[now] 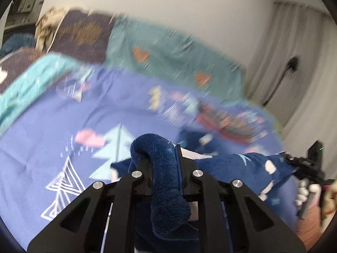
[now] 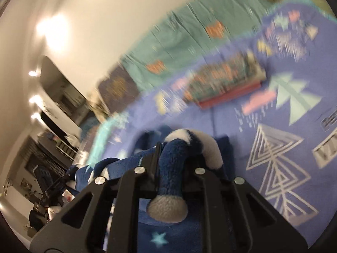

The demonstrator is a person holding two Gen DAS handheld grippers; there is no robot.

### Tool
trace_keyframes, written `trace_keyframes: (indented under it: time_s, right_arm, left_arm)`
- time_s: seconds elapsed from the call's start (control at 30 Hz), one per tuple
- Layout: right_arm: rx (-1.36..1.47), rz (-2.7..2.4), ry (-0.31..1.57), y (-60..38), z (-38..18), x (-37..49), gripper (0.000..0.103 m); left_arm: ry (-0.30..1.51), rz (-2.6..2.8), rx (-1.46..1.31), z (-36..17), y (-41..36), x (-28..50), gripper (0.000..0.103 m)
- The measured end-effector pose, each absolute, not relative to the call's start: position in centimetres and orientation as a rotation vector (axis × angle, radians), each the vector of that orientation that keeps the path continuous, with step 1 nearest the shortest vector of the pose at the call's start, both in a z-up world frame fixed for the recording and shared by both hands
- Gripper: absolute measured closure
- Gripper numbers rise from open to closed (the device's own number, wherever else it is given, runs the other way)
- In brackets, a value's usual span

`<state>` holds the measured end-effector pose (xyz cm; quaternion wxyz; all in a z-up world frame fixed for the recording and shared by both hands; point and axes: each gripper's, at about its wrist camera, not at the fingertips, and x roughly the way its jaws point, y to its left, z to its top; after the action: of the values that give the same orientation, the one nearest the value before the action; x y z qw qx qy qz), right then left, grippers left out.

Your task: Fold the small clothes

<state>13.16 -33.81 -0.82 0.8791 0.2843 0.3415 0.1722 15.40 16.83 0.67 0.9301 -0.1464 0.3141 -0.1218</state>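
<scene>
A dark blue fleece garment (image 1: 231, 164) with white and pale blue shapes hangs stretched between my two grippers above the bed. In the left wrist view my left gripper (image 1: 163, 160) is shut on a bunched fold of it, which loops over the fingertips. My right gripper (image 1: 303, 164) shows at the right edge, holding the garment's other end. In the right wrist view my right gripper (image 2: 174, 158) is shut on a blue fold of the fleece garment (image 2: 172, 168), ending in a grey-white cuff (image 2: 168, 208). Both views are blurred.
Below lies a blue bedspread (image 1: 63, 126) with tree and triangle prints. A folded multicoloured cloth with a red edge (image 2: 227, 82) lies on it further back. Teal pillows with orange hearts (image 1: 168, 52) and a dark purple one (image 1: 82, 33) line the wall. Curtains (image 1: 294, 42) hang right.
</scene>
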Motion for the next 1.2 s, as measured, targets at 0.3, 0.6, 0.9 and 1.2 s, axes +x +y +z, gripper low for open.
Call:
trace_keyframes:
  time_s: [0.3, 0.6, 0.9, 1.2]
  right_arm:
    - [0.58, 0.356, 0.84, -33.3, -7.0, 16.5, 0.084]
    - [0.222, 0.338, 0.75, -34.0, -2.9, 11.0, 0.035]
    - [-0.223, 0.314, 0.759, -29.3, -5.2, 12.5, 0.031]
    - [0.299, 0.356, 0.871, -32.7, -5.7, 24.1, 0.042]
  left_arm:
    - [0.732, -0.257, -0.354, -4.3, 18.2, 17.7, 0.081]
    - [0.628, -0.245, -0.132, -1.1, 18.6, 10.7, 0.049]
    - [0.671, -0.19, 0.346, -4.3, 14.0, 12.4, 0.039]
    - [0.734, -0.314, -0.135, -3.5, 18.3, 24.2, 0.039]
